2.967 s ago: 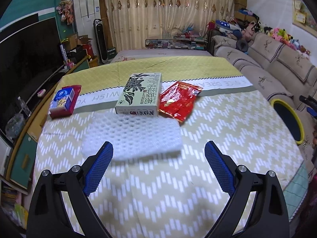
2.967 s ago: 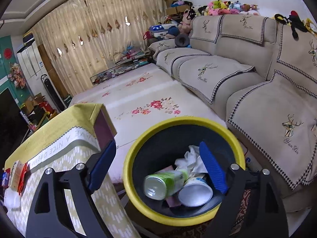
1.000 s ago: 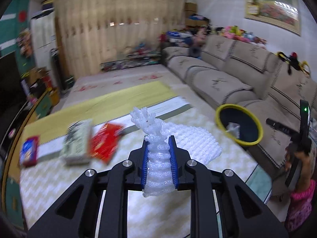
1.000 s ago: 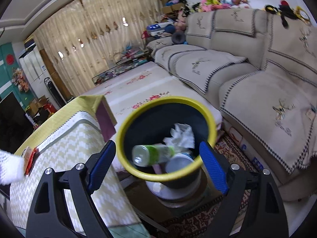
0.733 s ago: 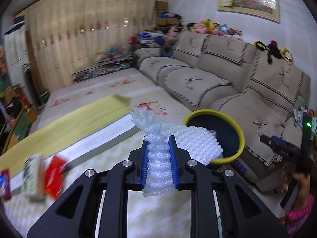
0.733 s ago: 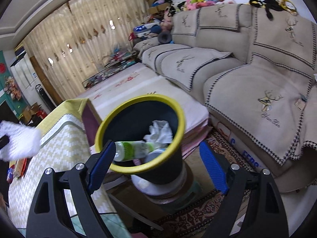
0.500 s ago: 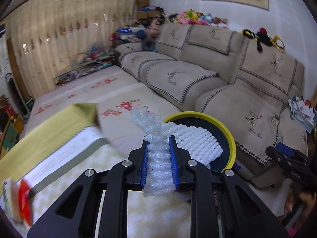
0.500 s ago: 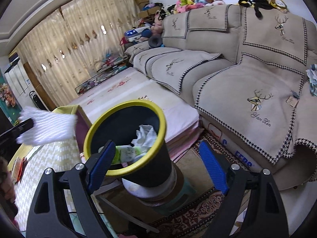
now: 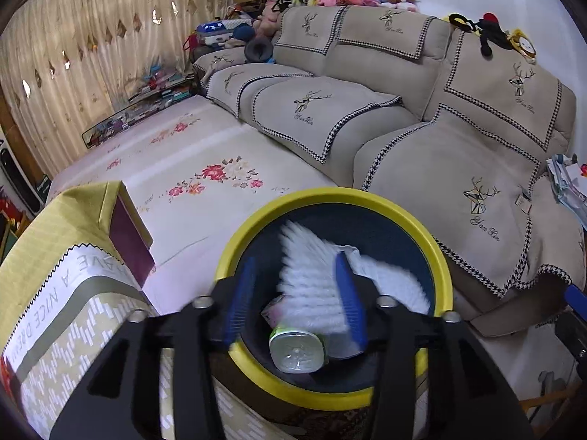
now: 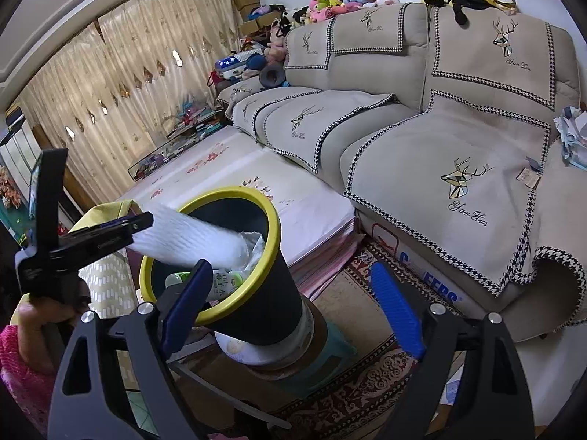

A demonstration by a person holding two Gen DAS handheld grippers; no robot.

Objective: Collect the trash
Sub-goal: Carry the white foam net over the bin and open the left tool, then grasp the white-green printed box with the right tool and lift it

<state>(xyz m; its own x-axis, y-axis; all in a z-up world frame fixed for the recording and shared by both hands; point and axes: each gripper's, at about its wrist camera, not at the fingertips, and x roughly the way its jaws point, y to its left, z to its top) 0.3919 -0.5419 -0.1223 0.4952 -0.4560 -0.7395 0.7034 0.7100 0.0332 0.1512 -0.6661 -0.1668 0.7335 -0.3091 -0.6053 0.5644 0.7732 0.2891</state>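
My left gripper (image 9: 296, 302) hangs over the black bin with the yellow rim (image 9: 385, 201), its jaws now apart. The white foam wrap (image 9: 312, 286) is blurred, dropping between the fingers into the bin, onto a green-and-white bottle (image 9: 295, 350). In the right wrist view the left gripper (image 10: 139, 225) reaches over the bin (image 10: 256, 308) from the left, with the foam wrap (image 10: 190, 238) slanting down into it. My right gripper (image 10: 290, 311) is open and empty, low beside the bin, over the rug.
The table with the yellow zigzag cloth (image 9: 55, 311) is left of the bin. A beige sofa (image 9: 458, 139) runs along the right. A floral mat (image 9: 190, 179) lies behind the bin. The bin stands on a teal stool (image 10: 330, 352) above a patterned rug (image 10: 359, 385).
My left gripper carried the foam wrap from the table to above the bin, then opened; the wrap is falling in. The right gripper drew back and lower from the bin.
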